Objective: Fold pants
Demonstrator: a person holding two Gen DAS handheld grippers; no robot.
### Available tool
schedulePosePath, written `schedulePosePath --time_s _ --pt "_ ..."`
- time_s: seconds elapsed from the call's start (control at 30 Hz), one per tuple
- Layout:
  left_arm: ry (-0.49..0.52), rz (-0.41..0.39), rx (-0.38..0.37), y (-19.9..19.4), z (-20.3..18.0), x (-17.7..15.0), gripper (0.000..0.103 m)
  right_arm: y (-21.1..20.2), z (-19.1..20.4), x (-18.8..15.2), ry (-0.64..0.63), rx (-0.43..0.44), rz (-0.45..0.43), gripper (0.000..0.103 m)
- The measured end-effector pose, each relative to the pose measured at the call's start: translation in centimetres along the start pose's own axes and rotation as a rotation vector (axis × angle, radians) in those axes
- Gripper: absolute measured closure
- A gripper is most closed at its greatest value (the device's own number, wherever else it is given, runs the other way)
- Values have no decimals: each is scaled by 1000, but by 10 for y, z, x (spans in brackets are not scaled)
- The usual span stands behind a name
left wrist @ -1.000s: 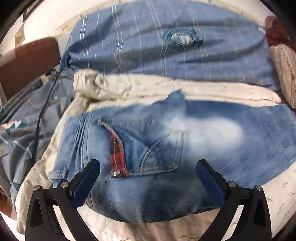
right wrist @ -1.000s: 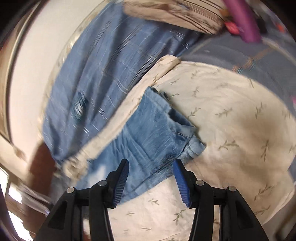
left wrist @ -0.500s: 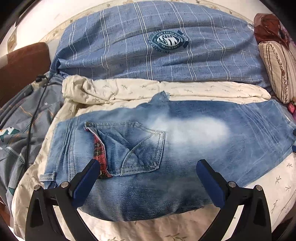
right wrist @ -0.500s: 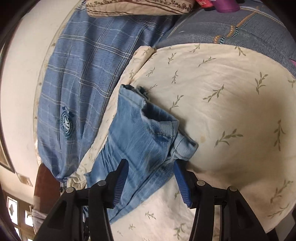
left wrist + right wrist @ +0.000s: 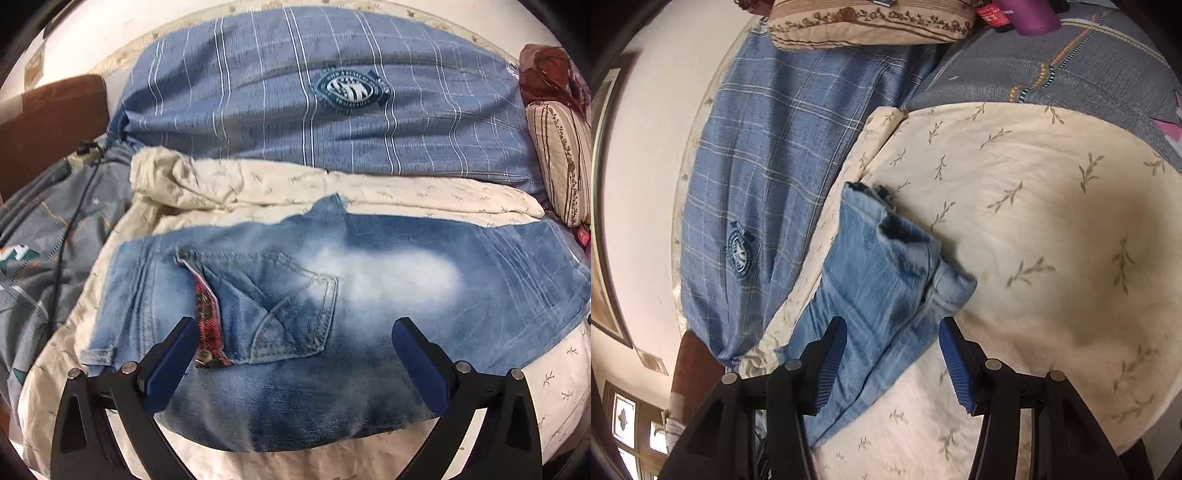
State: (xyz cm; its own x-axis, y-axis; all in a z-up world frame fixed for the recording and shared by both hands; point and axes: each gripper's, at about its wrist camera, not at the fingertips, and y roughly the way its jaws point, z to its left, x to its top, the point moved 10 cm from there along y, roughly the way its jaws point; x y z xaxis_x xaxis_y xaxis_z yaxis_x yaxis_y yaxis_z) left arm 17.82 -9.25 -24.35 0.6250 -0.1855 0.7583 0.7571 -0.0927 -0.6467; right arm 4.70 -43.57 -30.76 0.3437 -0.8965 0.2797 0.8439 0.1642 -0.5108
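Faded blue jeans [image 5: 369, 280] lie flat on a cream leaf-print cover [image 5: 258, 184], waist to the left, with a back pocket and a red plaid flap showing. My left gripper [image 5: 295, 354] hovers wide open over the seat, its blue pads [image 5: 173, 354] astride the pocket and off the cloth. In the right wrist view the leg end [image 5: 886, 273] of the jeans, hems stacked, lies on the cover [image 5: 1052, 221]. There my right gripper [image 5: 892, 354] stands open just above that leg end, with the denim under the gap and the pads not pressing it.
A blue plaid pillow [image 5: 325, 99] with a round badge lies beyond the jeans. A striped cushion [image 5: 557, 158] sits at the right, a grey patterned quilt [image 5: 40, 240] with a black cable at the left. A purple bottle [image 5: 1030, 14] stands by the cushion [image 5: 868, 26].
The right view has rolled, so the leg end now points more upright between its fingers. The left view has steadied and shifted slightly over the seat; both grippers stay open.
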Motion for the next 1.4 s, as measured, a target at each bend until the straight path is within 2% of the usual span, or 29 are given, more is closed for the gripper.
schedulePosePath --time_s 0.07,0.13,0.2,0.4,0.5,0.63,0.67,0.77,0.8,0.9,1.1,1.23,1.4 --pt "19 9 19 3 0 -2 2 -1 -1 -4 -12 -9 8 47" --pt "39 31 6 6 -5 -7 19 7 -2 -3 -10 -30 12 47" --pt "53 39 -1 7 -7 -9 24 14 -6 -3 7 -58 16 47" --pt "53 50 -5 8 -9 -12 24 26 -10 8 73 -41 -22 45" --pt "67 51 6 9 -10 -13 23 29 -5 10 69 -27 -37 35" --pt "68 52 8 9 -10 -13 23 31 3 15 14 -36 -71 34" --pt "67 52 6 9 -10 -13 23 32 5 17 -17 -53 -82 39" --pt "56 48 -4 8 -9 -12 23 35 4 17 -55 -101 -83 78" --pt "48 44 -8 7 -8 -11 23 35 2 17 -56 -112 -82 81" --pt "21 21 5 2 0 -6 23 30 11 18 -111 -124 -118 84" --pt "-5 32 32 2 16 -6 23 28 68 2 -397 -145 -196 86" --pt "-9 23 35 -2 22 -5 23 40 102 -24 -514 -97 -171 86" --pt "-45 20 27 -3 29 -3 23 70 135 -76 -663 -61 -77 86"
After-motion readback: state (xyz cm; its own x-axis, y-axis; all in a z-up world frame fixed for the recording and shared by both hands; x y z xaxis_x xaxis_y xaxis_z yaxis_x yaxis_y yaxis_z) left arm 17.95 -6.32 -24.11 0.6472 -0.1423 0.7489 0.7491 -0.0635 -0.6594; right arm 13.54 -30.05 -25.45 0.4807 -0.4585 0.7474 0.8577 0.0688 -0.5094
